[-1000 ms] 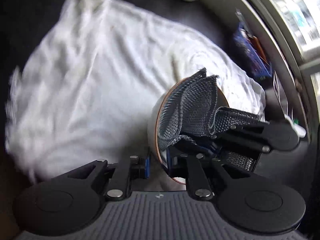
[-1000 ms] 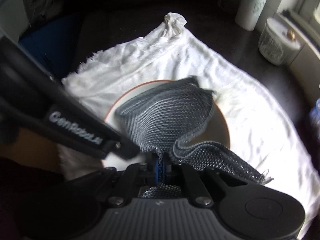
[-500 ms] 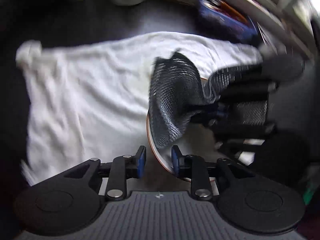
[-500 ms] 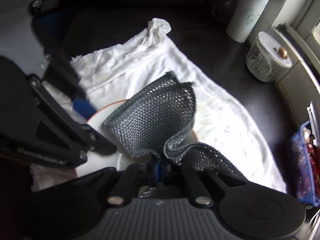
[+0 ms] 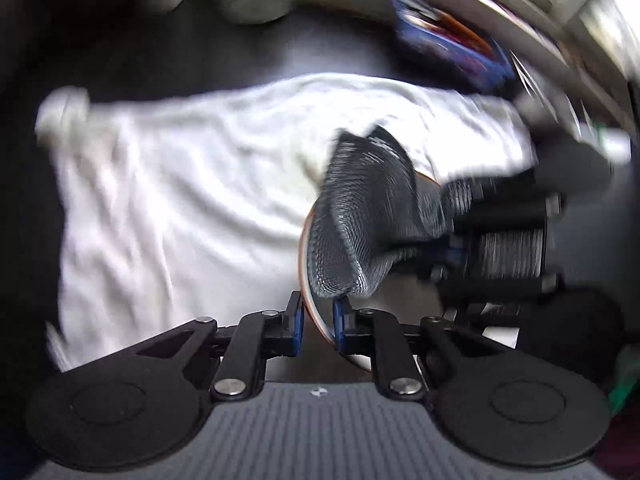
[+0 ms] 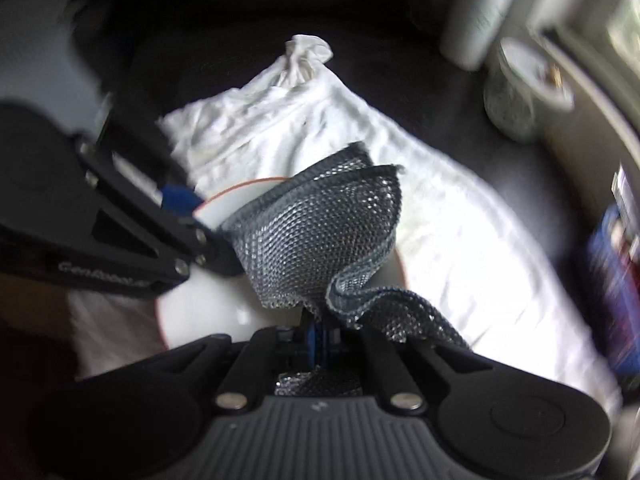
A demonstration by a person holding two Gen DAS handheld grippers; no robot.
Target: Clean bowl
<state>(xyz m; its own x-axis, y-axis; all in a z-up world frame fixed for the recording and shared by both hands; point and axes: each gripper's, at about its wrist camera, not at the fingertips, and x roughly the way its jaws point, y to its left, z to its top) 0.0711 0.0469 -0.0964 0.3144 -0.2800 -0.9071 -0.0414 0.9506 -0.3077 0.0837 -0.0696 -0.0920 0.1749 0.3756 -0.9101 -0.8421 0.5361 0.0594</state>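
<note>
Bowl: a round white ceramic bowl with a thin orange-brown rim [image 5: 305,236] [image 6: 208,304], smooth and glossy inside, tilted up on edge above a rumpled white cotton cloth [image 5: 192,200] [image 6: 460,248].
Bowl versus left fingers: the rim's near edge sits between the two blue-padded fingertips of the left gripper [image 5: 316,322]; the pads stand close on either side of the rim and grip it, one inside and one outside the wall.
Scrubber: a grey open-weave mesh dishcloth [image 5: 360,216] [image 6: 324,232], knobbly and netted, folded into a curved fan with a stitched hem; it lies against the bowl's inner face and covers much of it.
Scrubber versus right fingers: the right gripper [image 6: 316,336] has its blue pads pressed together on a bunched corner of the mesh, with a loose tail hanging off to its right side and a scrap showing behind the fingers.
Right gripper from the left camera: a black linkage body [image 5: 504,240], motion-blurred, reaching into the bowl from the right.
Surface: a dark matte worktop [image 6: 420,92] under the white cloth, whose far corner is twisted into a knot.
Background: a white paper-towel roll [image 6: 476,16], a ribbed clear glass jar with a white lid [image 6: 524,92], and a blue basket [image 5: 452,48] of blurred items.
</note>
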